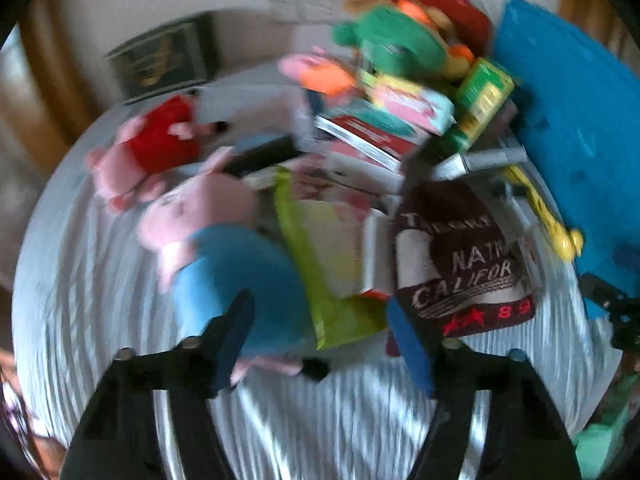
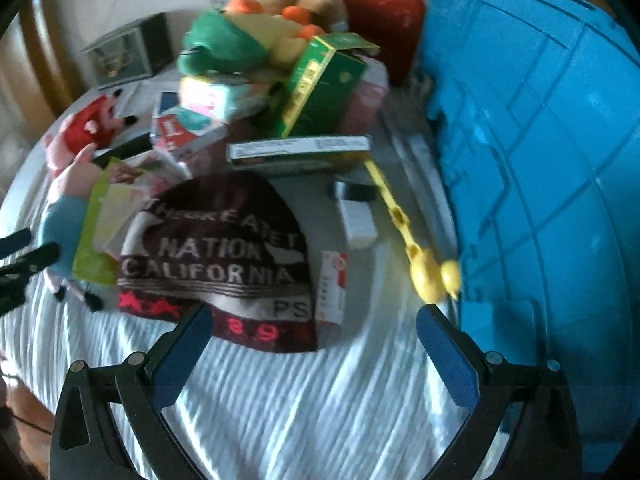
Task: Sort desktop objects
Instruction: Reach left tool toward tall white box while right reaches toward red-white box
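Striped cloth [image 2: 280, 400] bears toys beside blue crate [image 2: 540, 160].

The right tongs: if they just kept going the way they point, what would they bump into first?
Probably the dark knit hat marked CALIFORNIA. The right tongs stand open above the striped cloth, and the hat's hem lies just ahead between the tips. Depth is unclear, so it could be cloth first.

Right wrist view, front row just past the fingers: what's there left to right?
Pig plush in blue → green packet → dark knit beanie → small red-and-white box → yellow toy → blue crate.
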{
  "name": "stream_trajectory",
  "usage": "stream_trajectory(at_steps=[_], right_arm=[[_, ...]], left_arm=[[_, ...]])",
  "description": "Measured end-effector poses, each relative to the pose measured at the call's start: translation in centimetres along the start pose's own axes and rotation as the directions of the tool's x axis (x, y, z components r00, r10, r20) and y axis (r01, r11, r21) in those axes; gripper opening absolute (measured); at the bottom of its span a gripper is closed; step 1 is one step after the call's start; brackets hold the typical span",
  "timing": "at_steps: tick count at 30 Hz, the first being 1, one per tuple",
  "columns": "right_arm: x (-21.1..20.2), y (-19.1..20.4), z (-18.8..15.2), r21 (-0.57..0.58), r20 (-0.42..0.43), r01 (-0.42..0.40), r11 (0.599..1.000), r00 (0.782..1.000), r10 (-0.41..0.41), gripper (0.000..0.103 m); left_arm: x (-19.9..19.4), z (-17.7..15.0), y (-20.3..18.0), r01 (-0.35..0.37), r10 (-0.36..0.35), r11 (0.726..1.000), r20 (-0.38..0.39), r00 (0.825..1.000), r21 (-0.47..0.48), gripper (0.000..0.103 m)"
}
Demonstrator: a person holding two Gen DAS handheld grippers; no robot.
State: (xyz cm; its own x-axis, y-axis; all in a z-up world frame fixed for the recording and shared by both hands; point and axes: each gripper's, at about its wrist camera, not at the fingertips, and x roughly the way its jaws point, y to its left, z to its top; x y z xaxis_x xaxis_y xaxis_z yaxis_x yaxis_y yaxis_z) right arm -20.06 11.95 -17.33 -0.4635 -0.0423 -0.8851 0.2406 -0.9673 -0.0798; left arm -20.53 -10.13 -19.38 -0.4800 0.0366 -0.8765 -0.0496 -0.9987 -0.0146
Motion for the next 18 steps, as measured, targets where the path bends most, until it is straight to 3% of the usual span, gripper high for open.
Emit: stream_trajectory(at_steps=[3,9,14,18], right_arm=[[0.5,0.1,-0.2,0.04,-0.01,0.016,0.999,1.0,-0.015,0.103],[2.8,0.2,-0.3,0.062,-0.058,0.017,0.998,0.998,-0.014,0.103],[3.8,-0.5,0.2,0.082,-0.059,0.005,0.997,0.998,0.0,0.103],[5.4,-1.5,0.3,0.091,-0.074,0.013,0.996,0.997,-0.006,0.099]], left_arm=[[2.5,0.5,-0.9,0.024,-0.022,0.998,-0.041,0.999,0.053,0.052],[5.1,1.0,-3.0,0.077,-0.068,0.99,-0.076,0.995,0.122,0.052],[6.8,2.1,-4.5,0.042,-0.034,0.988,-0.063,0.997,0.147,0.051],[7.7,2.4,-4.7,0.07,-0.059,0.989,-0.087,0.994,0.131,0.026]])
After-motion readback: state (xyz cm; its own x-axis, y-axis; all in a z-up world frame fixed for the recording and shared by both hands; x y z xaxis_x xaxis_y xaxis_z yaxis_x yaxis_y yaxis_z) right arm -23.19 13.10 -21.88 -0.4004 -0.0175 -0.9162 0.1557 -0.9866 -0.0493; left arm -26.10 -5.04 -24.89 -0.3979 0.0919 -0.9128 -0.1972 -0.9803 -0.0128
